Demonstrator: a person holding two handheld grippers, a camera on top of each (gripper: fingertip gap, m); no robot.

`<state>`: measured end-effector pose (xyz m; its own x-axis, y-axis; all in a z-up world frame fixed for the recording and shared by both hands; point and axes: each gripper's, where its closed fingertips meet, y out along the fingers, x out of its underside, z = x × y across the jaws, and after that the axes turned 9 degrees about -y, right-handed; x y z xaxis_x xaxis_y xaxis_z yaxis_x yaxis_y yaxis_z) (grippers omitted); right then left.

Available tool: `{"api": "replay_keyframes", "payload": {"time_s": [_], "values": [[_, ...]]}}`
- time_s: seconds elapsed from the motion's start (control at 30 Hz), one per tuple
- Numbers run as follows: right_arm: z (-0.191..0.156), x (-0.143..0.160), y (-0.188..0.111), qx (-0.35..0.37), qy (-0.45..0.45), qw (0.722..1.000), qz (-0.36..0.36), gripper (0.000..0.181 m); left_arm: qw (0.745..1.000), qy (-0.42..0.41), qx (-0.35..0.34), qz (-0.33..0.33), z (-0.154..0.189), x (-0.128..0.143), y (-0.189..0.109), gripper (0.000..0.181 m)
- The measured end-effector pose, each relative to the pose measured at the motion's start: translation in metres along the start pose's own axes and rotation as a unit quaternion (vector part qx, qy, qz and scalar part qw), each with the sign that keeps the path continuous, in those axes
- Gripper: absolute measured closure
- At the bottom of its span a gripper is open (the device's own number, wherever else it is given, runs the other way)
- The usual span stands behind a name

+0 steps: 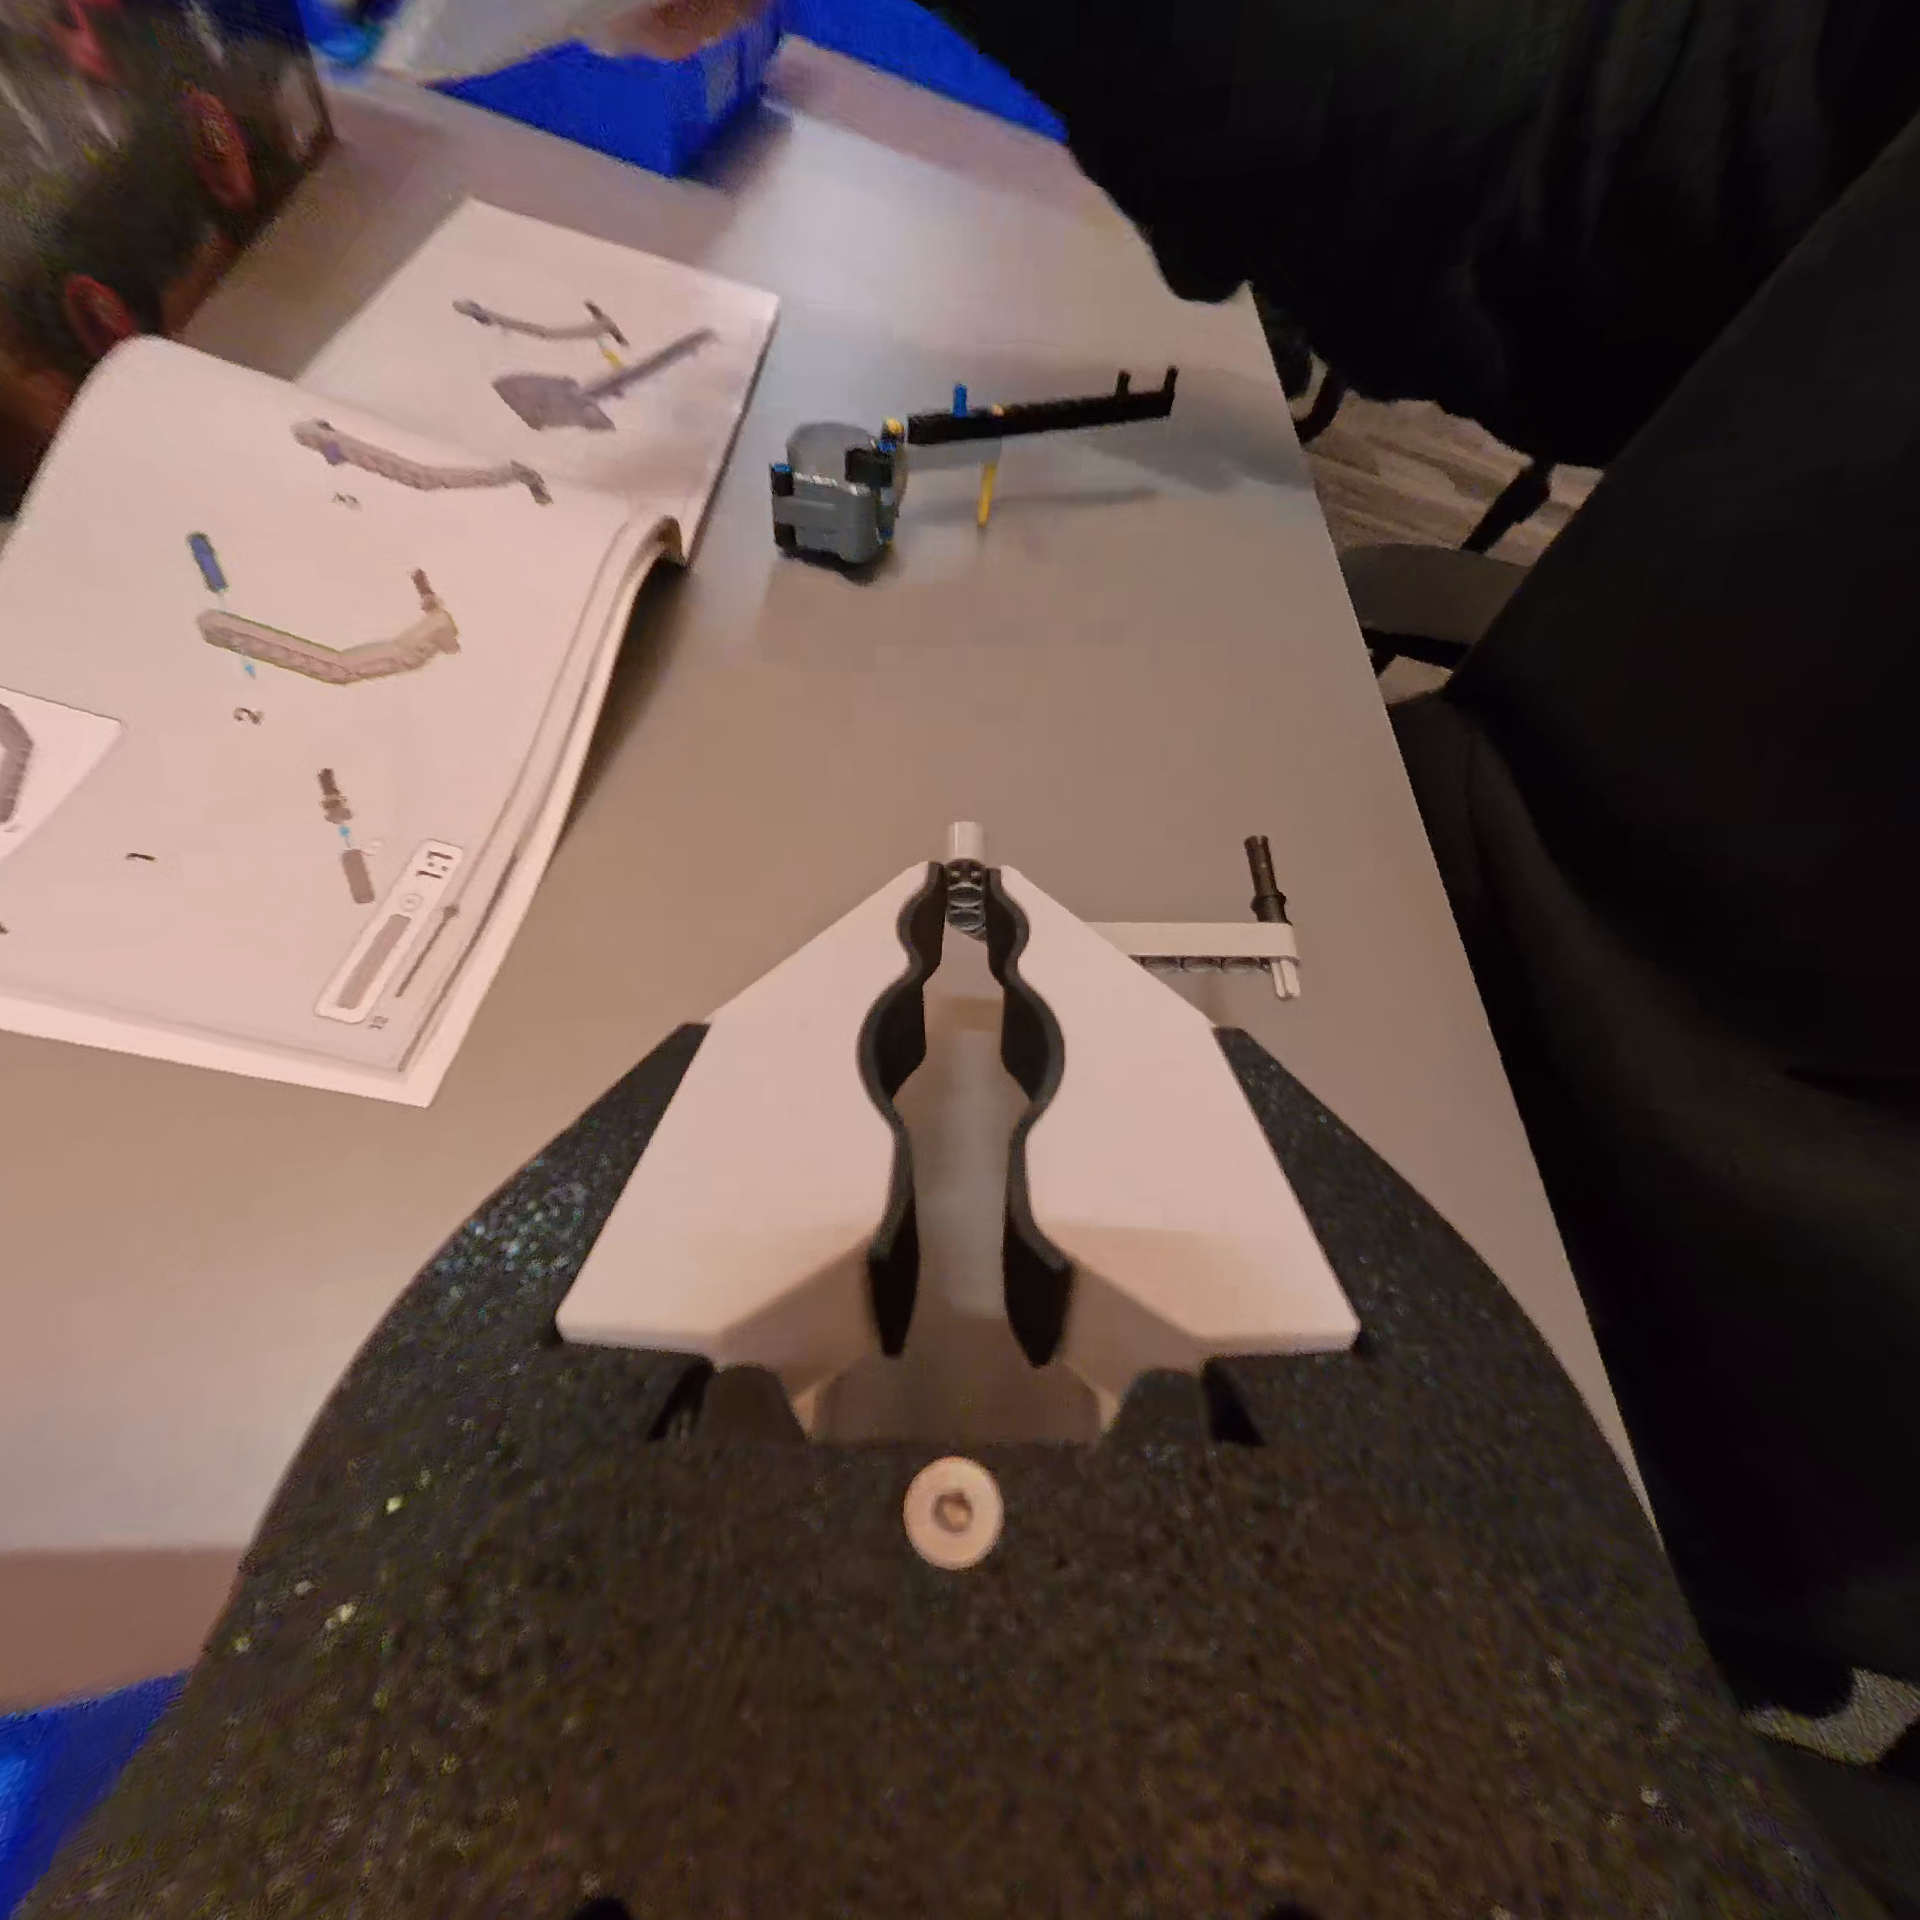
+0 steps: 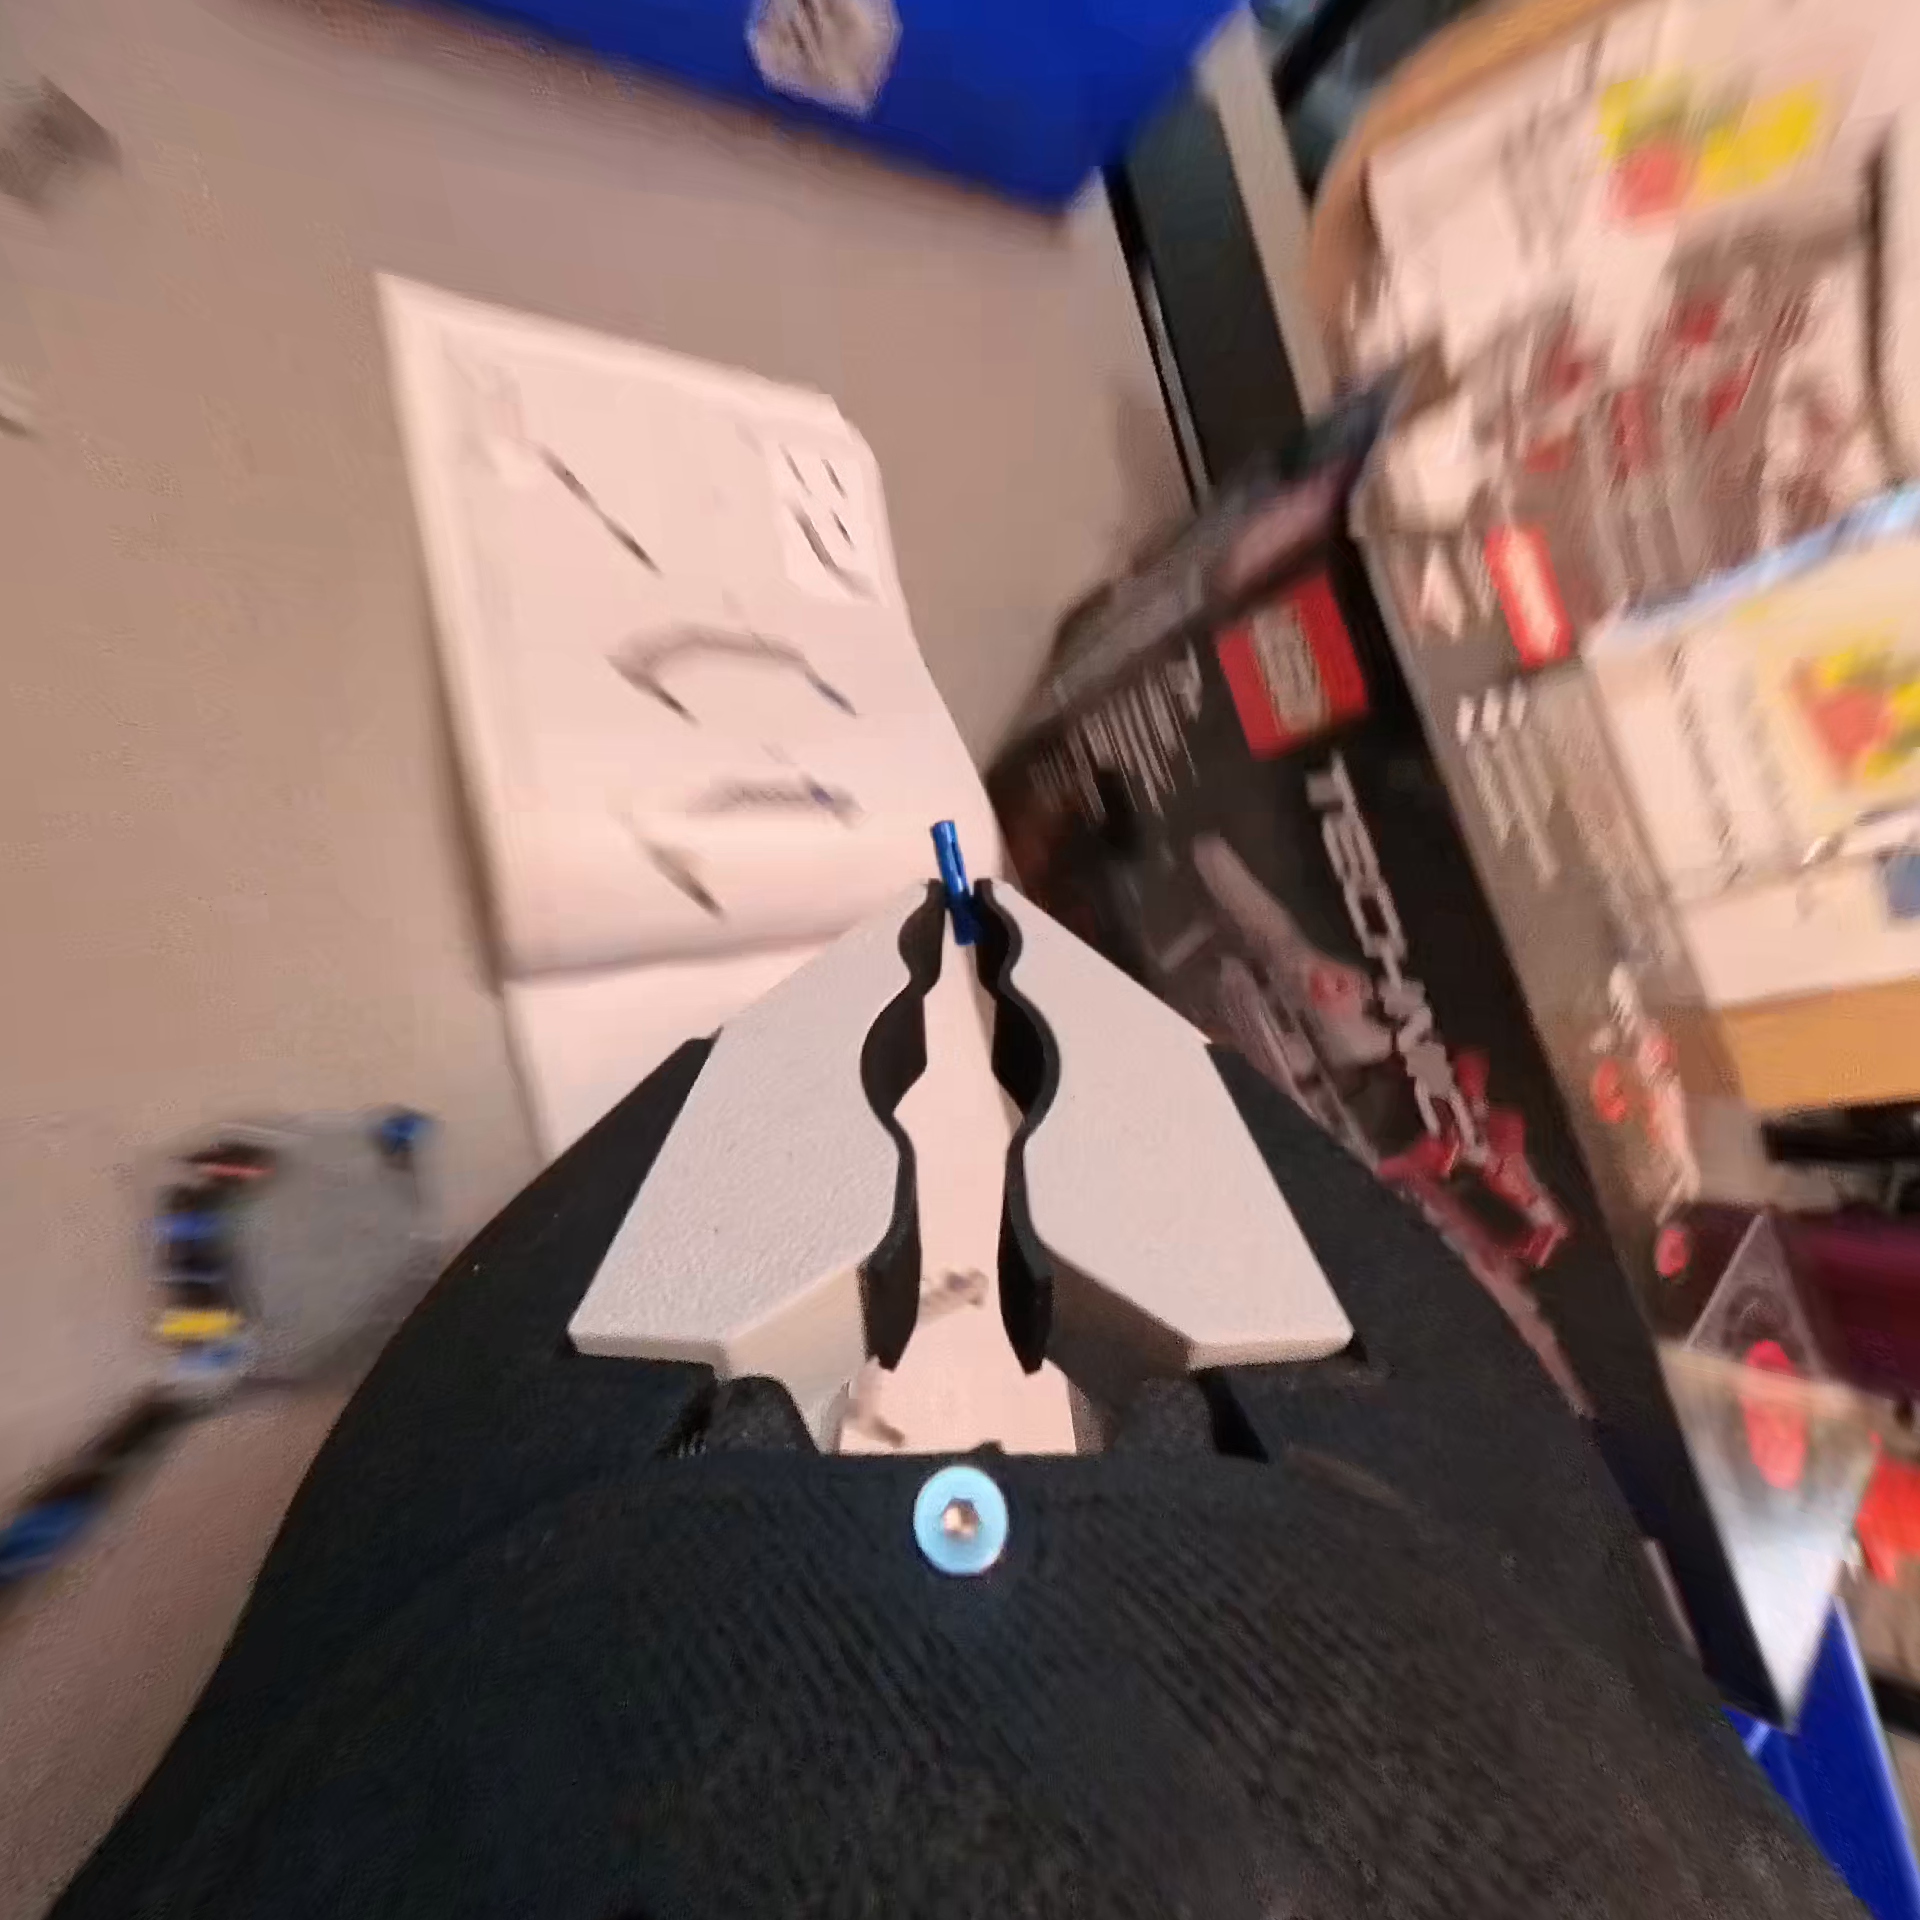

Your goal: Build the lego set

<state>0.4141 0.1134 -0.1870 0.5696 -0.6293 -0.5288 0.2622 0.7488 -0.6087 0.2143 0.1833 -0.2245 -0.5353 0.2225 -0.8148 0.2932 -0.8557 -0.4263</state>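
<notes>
Left gripper point(image 1: 966, 883) was clenched at its very tips on a small grey connector point(image 1: 966, 854), pale stub poking out past the fingertips, black ribbed part pinched between the pads. Held high over the grey table point(image 1: 727, 831), probably so the piece stayed clear of the surface and free to be mated. Just beyond the right-hand finger lay a pale grey beam point(image 1: 1210, 943) flat on the table, with a black pin point(image 1: 1262, 878) standing up at its far end and a small light peg at the corner; whether the held connector was joined to that beam could not be told. Farther off sat a grey block sub-assembly point(image 1: 836, 494) joined to a long black beam point(image 1: 1039, 410), a yellow axle point(image 1: 987, 494) hanging down from it, parked near the table's edge, apparently out of the way of the working spot. Open instruction booklet point(image 1: 343, 644) lay to the left, pages up, presumably kept in sight for reference; blue bin point(image 1: 665, 94) and dark set box point(image 1: 125, 156) at the back. Right gripper point(image 2: 961, 904) was likewise clamped tip to tip, grasping a short blue pin point(image 2: 951, 873), most of it sticking out ahead, likely so the free end could be pushed into a hole. Seen heavily blurred: booklet point(image 2: 665, 623) ahead, set box point(image 2: 1351, 883) to the right, the grey sub-assembly point(image 2: 270, 1247) low at left. Judged an early stage, both pieces lifted, nothing yet mated.
</notes>
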Motion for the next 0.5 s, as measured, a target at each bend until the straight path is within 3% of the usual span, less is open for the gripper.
{"api": "replay_keyframes", "payload": {"time_s": [0.07, 0.13, 0.23, 0.3, 0.5], "values": [[-0.028, -0.053, -0.025, -0.014, -0.021, 0.999, 0.032, 0.178, 1.0, 0.0, -0.009, 0.023, -0.002, -0.008, -0.002, 0.176], [-0.053, -0.1, -0.04, 0.024, -0.068, 0.996, 0.059, 0.178, 0.999, -0.001, -0.009, 0.048, -0.001, -0.017, -0.005, 0.176], [-0.095, -0.147, -0.043, 0.058, -0.086, 0.989, 0.107, 0.178, 0.998, -0.012, -0.004, 0.067, -0.001, -0.023, -0.007, 0.176], [-0.113, -0.157, -0.032, 0.068, -0.057, 0.987, 0.134, 0.178, 0.998, -0.018, -0.007, 0.061, -0.003, -0.02, -0.008, 0.176], [-0.147, -0.144, 0.004, 0.023, 0.042, 0.983, 0.18, 0.178, 0.999, -0.026, -0.006, 0.018, -0.005, -0.004, -0.007, 0.176]]}}
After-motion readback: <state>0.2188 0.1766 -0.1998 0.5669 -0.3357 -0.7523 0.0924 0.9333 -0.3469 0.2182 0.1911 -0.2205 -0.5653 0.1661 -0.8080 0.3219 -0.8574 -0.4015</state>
